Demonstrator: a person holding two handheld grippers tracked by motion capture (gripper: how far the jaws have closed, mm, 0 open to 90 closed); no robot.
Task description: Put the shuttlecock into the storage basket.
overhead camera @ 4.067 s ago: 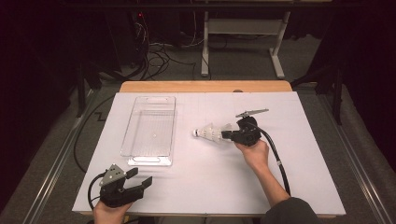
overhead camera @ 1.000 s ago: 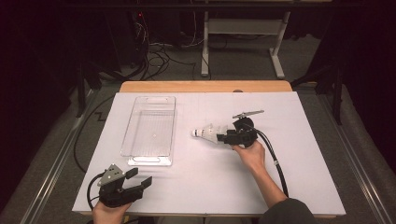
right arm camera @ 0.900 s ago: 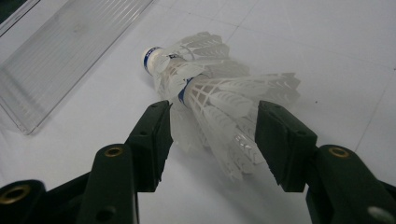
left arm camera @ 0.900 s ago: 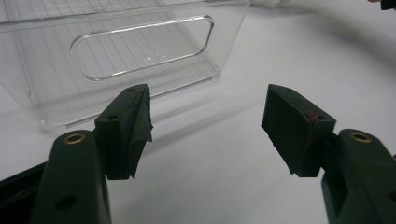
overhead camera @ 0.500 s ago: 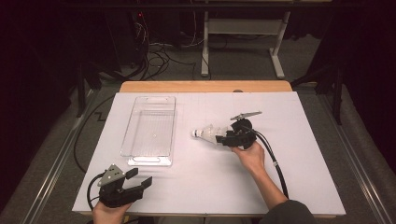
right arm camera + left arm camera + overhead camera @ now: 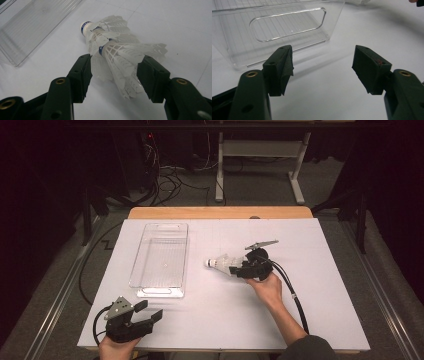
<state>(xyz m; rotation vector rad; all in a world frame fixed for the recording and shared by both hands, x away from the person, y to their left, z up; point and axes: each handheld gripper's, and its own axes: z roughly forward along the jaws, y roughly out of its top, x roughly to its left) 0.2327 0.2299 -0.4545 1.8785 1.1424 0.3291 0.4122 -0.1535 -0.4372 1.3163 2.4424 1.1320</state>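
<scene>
A nested stack of white feather shuttlecocks (image 6: pixel 221 264) lies on its side mid-table, its cork tip pointing left toward the bin. My right gripper (image 6: pixel 239 269) comes at it from the right. In the right gripper view its jaws sit on both sides of the shuttlecocks' (image 6: pixel 112 47) feather skirts, and the pads press the feathers, so the right gripper (image 6: pixel 113 72) is shut on the stack. My left gripper (image 6: pixel 150 310) rests at the table's front left corner. Its jaws stand wide open, with nothing in the left gripper (image 6: pixel 322 62).
A clear plastic bin (image 6: pixel 150 227) stands left of centre, long side running away from me. Its near handle wall (image 6: pixel 287 27) is just ahead of the left jaws, and its ribbed floor (image 6: pixel 37 22) lies left of the shuttlecocks. White paper covers the table (image 6: pixel 325 310).
Since the earliest frame my right gripper has edged slightly left onto the shuttlecocks' feathers. Over the last second nothing has visibly moved. The left gripper has stayed put.
</scene>
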